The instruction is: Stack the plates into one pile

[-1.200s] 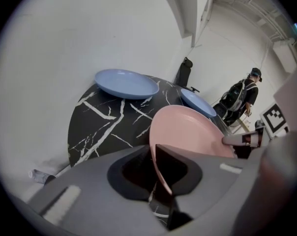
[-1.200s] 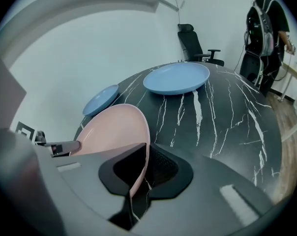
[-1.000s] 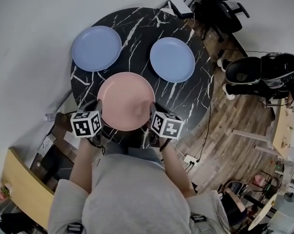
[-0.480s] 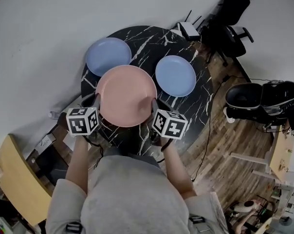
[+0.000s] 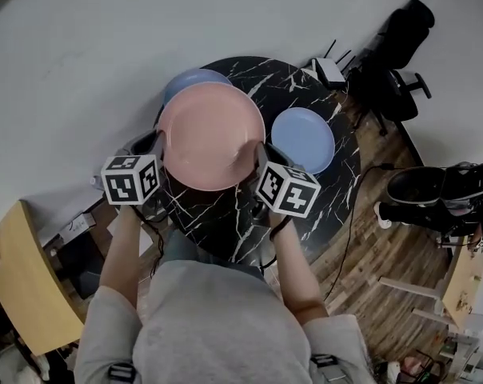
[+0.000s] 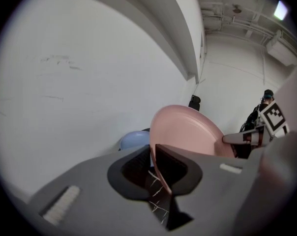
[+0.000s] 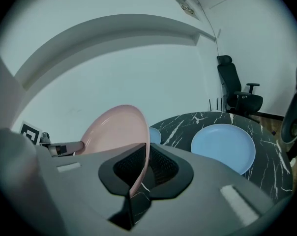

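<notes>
A pink plate (image 5: pixel 211 134) hangs above the round black marble table (image 5: pixel 241 214), held by its rim on both sides. My left gripper (image 5: pixel 160 149) is shut on its left edge and my right gripper (image 5: pixel 254 157) on its right edge. In the left gripper view the pink plate's (image 6: pixel 188 132) rim sits between the pads (image 6: pixel 164 167). The right gripper view shows the same plate (image 7: pixel 114 127) pinched edge-on. One blue plate (image 5: pixel 190 78) lies at the table's far left, mostly hidden under the pink plate. A second blue plate (image 5: pixel 303 140) lies flat to the right.
A white wall runs close behind the table. A black office chair (image 5: pixel 395 62) and a small white device (image 5: pixel 331 72) stand beyond the far right edge. Black gear (image 5: pixel 441 190) sits on the wood floor at right, and a wooden panel (image 5: pixel 25 286) is at left.
Both grippers have lifted the pink plate off the table's near side and carried it away from me. It now overlaps the far left blue plate.
</notes>
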The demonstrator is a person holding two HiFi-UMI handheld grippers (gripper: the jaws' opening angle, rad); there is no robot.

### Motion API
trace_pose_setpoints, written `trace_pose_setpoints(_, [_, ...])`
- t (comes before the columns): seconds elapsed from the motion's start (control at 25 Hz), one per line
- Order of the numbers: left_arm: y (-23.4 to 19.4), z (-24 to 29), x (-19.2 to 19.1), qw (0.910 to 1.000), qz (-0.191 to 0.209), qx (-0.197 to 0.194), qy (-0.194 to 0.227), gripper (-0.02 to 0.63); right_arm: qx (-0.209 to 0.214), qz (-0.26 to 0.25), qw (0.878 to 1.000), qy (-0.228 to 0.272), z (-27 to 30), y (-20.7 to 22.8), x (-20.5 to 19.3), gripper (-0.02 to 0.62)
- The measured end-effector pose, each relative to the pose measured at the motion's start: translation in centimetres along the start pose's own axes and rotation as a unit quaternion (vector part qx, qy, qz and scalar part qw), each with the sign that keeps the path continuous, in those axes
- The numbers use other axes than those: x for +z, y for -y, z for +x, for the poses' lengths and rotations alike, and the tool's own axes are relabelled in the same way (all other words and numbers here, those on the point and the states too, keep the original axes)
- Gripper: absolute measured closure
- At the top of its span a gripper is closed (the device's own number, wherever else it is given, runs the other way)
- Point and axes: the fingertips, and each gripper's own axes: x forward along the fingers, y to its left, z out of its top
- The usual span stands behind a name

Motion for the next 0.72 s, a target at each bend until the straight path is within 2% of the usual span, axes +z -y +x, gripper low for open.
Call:
trace_pose_setpoints(0.28, [-2.5,3.3,3.6,0.9994,0.003,-0.034,0.004,0.515,-0.029,0.009,0.999,0.017,2.6,-1.4,2.8,0.568])
trace_pose_setpoints(0.72, [-6.9,10.9,8.5,0.9939,0.049,-0.096,-0.022,0.515,-0.090,0.062,0.993,0.034,8.6,-2.6,4.8,0.568])
